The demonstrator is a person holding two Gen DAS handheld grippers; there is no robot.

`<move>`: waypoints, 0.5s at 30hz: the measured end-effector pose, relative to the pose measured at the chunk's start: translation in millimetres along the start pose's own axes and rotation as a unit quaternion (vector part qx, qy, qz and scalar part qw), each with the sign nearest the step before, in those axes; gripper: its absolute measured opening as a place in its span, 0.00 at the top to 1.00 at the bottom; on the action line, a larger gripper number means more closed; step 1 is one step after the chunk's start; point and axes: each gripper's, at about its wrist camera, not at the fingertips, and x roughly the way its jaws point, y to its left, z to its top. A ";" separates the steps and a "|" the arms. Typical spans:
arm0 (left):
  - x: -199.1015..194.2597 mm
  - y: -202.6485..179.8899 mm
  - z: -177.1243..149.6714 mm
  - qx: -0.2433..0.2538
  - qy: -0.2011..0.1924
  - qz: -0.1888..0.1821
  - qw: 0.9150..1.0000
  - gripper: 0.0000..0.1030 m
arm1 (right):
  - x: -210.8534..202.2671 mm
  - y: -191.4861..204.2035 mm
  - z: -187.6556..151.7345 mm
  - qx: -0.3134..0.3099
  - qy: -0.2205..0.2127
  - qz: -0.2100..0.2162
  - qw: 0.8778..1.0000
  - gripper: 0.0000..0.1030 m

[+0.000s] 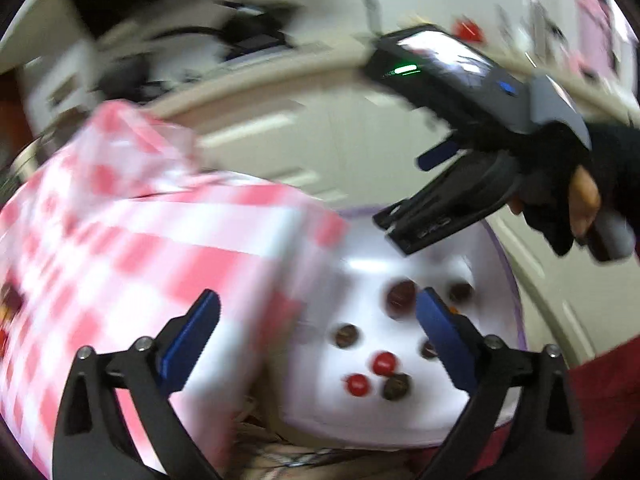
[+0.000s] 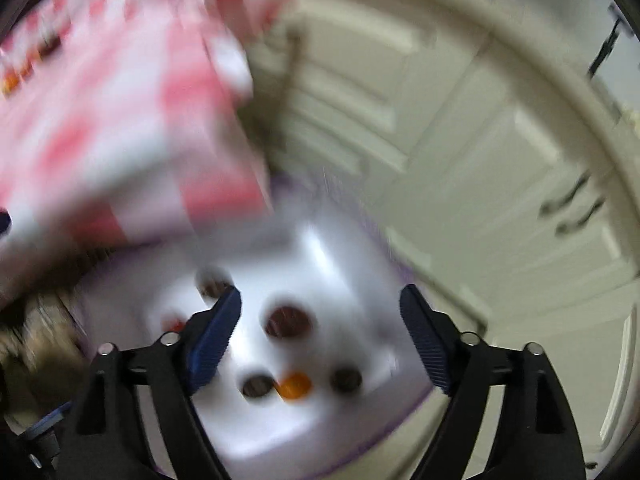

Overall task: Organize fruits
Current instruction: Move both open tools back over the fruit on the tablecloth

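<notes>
Both views motion-blurred. Left wrist view, bottom of frame: left gripper [image 1: 318,334] jaws spread wide, nothing between the blue pads [image 1: 192,340]. Just beyond them, lower centre-right, a white container [image 1: 368,272] with a purple rim holds small round fruits: two red ones [image 1: 385,363], several dark ones [image 1: 401,294]; exact kind too blurred to tell. Left half of frame: a red-and-white checked bag [image 1: 132,240], bulky, overlapping the container's left edge. Upper right: right gripper [image 1: 416,196], held by a hand in a black fingerless glove [image 1: 576,188], hanging above the container, jaws apart, empty. Behind: cream cabinet fronts [image 1: 280,132], blurred.

Right wrist view, bottom: right gripper [image 2: 320,336] jaws apart, nothing gripped. Under them the same white container [image 2: 332,240], with dark fruits [image 2: 289,322] and one orange fruit [image 2: 295,386]. Checked bag [image 2: 120,120] fills upper left. Cream cabinet doors [image 2: 460,152] on the right.
</notes>
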 end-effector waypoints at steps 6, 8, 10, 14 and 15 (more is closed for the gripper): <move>-57.0 134.2 -10.1 -0.162 -0.044 0.120 0.979 0.02 | -43.1 80.8 63.6 0.000 -0.123 0.093 0.988 0.16; -68.0 187.1 -22.7 -0.215 -0.043 0.172 0.960 0.02 | -40.0 121.5 81.1 -0.013 -0.129 0.132 0.983 0.16; -74.2 248.5 -42.4 -0.272 -0.035 0.223 0.936 0.02 | -36.5 164.2 95.1 -0.036 -0.124 0.164 0.978 0.16; -83.3 349.9 -75.7 -0.345 -0.014 0.314 0.884 0.02 | -25.9 249.4 120.0 -0.080 -0.123 0.194 0.970 0.15; -87.6 374.2 -86.3 -0.364 -0.012 0.336 0.869 0.02 | -20.3 267.8 127.9 -0.087 -0.120 0.203 0.968 0.15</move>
